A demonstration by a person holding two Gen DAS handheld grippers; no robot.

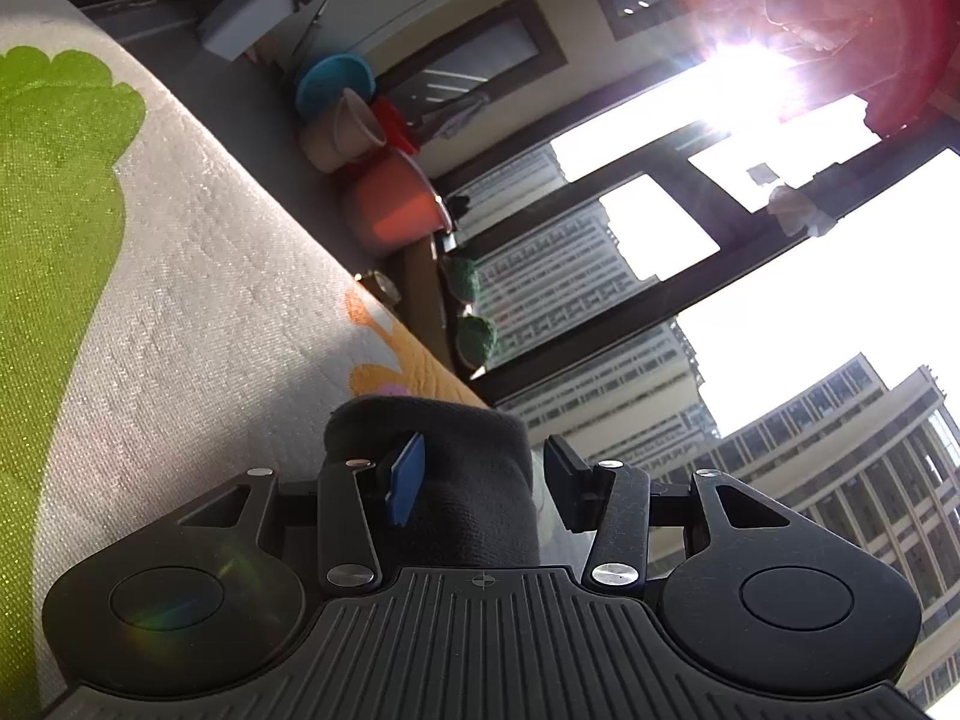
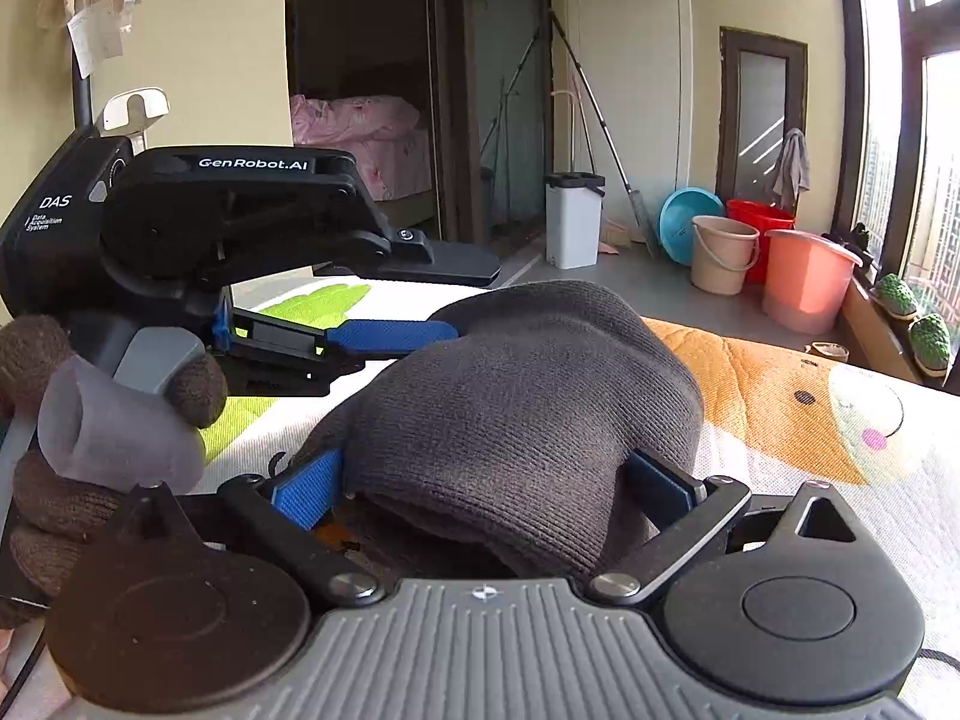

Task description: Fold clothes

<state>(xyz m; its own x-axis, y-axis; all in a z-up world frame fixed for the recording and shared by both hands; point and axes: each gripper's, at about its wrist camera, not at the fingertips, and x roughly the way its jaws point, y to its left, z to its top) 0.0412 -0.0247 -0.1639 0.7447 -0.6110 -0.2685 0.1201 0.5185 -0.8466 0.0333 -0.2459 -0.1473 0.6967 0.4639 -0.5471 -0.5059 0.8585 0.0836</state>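
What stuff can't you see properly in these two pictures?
- Dark knit garment: right wrist view, its near end is hidden behind the right gripper; what kind of garment is unclear.
- Left gripper: left wrist view, the cloth covers one finger's pad.
- Pink object: left wrist view, washed out by sun glare and cut by the edge.

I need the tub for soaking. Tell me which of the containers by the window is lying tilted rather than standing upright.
The blue basin: it leans on edge against the wall, showing its open side. The beige bucket, red bucket and orange-pink bucket all stand upright.
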